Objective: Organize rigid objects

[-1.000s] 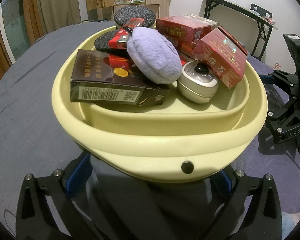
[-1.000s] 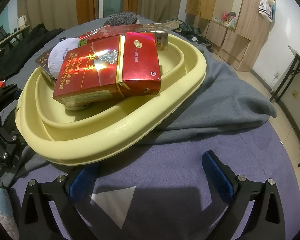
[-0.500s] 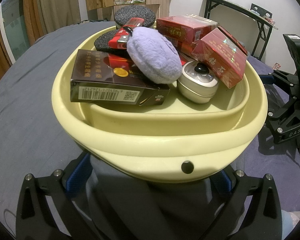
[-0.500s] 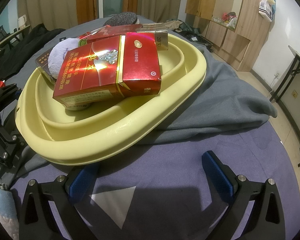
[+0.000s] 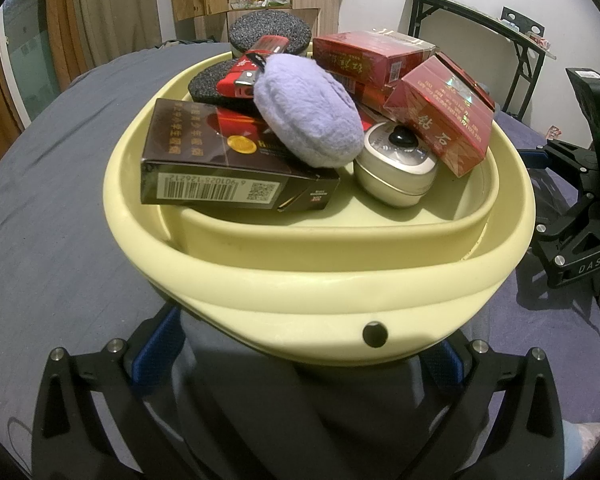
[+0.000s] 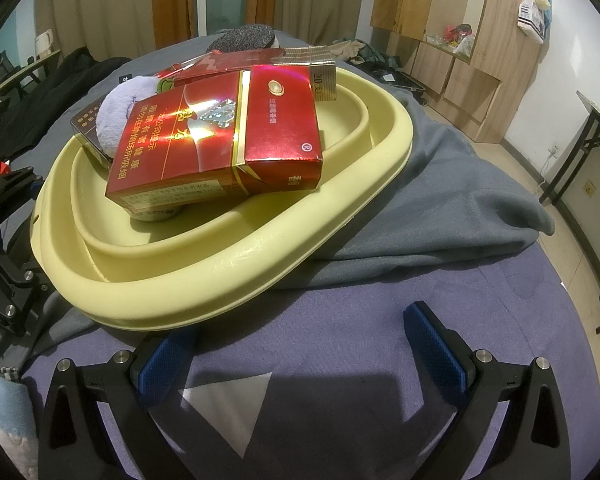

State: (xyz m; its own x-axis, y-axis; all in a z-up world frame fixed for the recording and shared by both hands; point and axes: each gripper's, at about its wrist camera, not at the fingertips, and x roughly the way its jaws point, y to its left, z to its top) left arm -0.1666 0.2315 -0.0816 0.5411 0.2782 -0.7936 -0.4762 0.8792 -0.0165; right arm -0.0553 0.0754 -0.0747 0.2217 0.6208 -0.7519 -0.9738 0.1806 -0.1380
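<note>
A pale yellow basin [image 5: 300, 280] sits on a grey blanket in front of both grippers. It holds a dark brown carton [image 5: 220, 168], a purple plush pad [image 5: 308, 116], a round silver tin [image 5: 396, 172], several red boxes [image 5: 444, 116], a red lighter [image 5: 248, 76] and a black round pad [image 5: 208, 84]. My left gripper [image 5: 302, 344] is open, its blue pads straddling the basin's near rim from below. In the right wrist view the basin [image 6: 220, 280] lies ahead and to the left, with a red box [image 6: 220, 144] on top. My right gripper [image 6: 300, 356] stands open over the purple sheet, holding nothing.
A grey blanket [image 6: 440, 208] is bunched under and to the right of the basin on a purple sheet [image 6: 360, 320]. Another black round pad [image 5: 268, 34] lies behind the basin. A folding table [image 5: 480, 20] and wooden cupboards [image 6: 440, 20] stand beyond the bed.
</note>
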